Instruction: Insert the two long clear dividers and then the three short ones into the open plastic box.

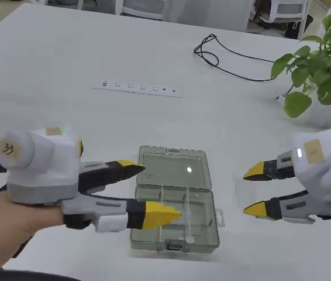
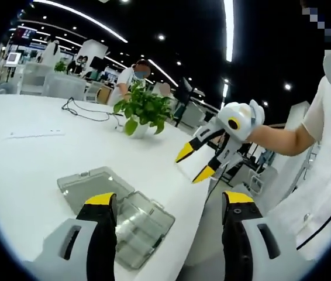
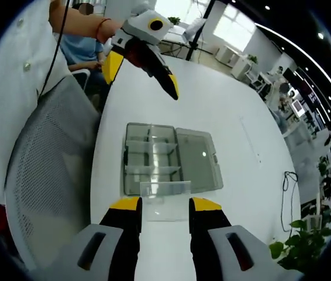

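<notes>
Open clear plastic box [image 1: 203,231] [image 3: 154,158] lies flat on the white tabletop [image 1: 66,117], hinged lid [image 1: 174,167] folded back on the far side, compartmented base nearer the person. Clear partitions cross the base; their count cannot be confirmed. In the right gripper view, a loose clear rectangular divider piece [image 3: 165,188] lies on the tabletop just beside the box edge, between the box and the jaws of the right hand-held gripper [image 3: 165,204] [image 1: 253,191]. Right jaws stand apart, holding nothing, to the right of the box and clear of it. Left hand-held gripper [image 1: 145,190] [image 3: 143,79] has its black, yellow-tipped jaws spread wide, empty, reaching over the left side of the box; contact cannot be determined. Further back: white power strip [image 1: 136,88], black cable [image 1: 224,58], green potted plant [image 1: 323,64].
</notes>
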